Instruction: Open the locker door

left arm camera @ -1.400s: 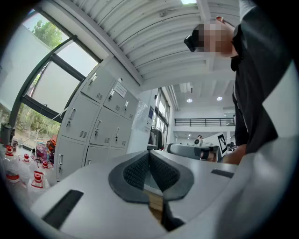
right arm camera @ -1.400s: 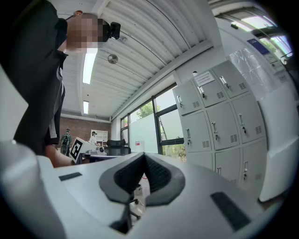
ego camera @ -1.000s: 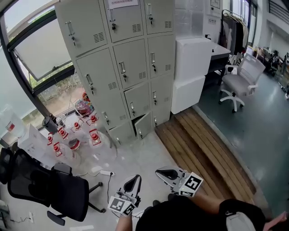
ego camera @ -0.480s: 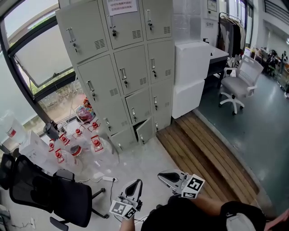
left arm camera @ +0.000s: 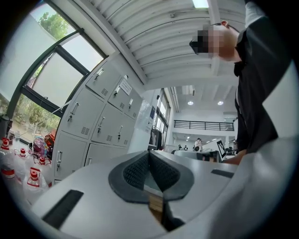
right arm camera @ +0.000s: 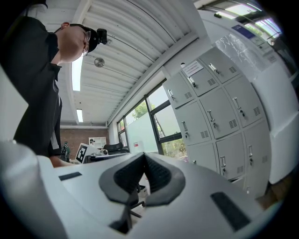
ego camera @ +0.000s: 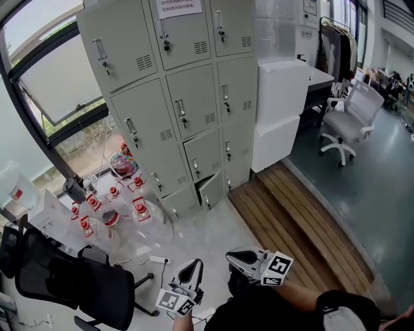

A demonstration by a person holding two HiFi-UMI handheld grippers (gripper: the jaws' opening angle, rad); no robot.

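Left tongs point(ego camera: 191, 266) and right tongs point(ego camera: 234, 256) — both closed, holding nothing — have drawn slightly nearer the lockers point(ego camera: 187, 116); no door within reach yet.

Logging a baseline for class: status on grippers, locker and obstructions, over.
Left gripper shut, empty. Right gripper shut, empty. Lockers ahead, untouched, one low door ajar. Water bottles and black chair left of the route.

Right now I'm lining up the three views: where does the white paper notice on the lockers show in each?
Head view: notice at the top edge, middle column.
Left gripper view: notice left of centre, upper door.
Right gripper view: notice right of centre, upper door.
Shared landmark: the grey lockers.
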